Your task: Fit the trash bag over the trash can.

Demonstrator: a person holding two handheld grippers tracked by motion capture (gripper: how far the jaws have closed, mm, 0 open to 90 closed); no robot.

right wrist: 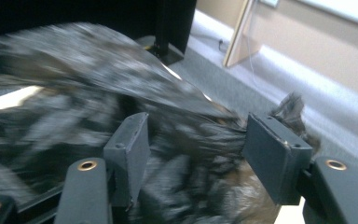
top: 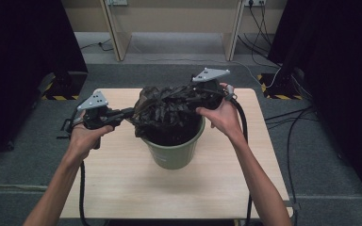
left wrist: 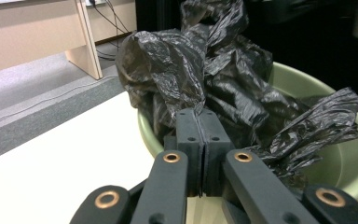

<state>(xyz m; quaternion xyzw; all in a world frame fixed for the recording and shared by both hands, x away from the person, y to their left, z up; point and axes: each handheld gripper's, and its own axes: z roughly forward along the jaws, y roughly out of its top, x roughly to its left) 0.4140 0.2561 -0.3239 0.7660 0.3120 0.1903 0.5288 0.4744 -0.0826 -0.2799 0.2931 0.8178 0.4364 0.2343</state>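
1. The black bag lines the green bin mid-table.
2. At its 9 o'clock edge, the left gripper pinches the plastic, jaws together.
3. At 2 o'clock, the right gripper stands apart, bag between, unpressed.

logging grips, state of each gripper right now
left gripper: jaws shut at the black bag's edge; grip unclear
right gripper: open, bag between jaws

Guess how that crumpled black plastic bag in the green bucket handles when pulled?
The crumpled black plastic bag is probably floppy: it drapes in folds over the green bucket. Likely light and thin. Its glossy film may slip, though the left tool looks shut on it.
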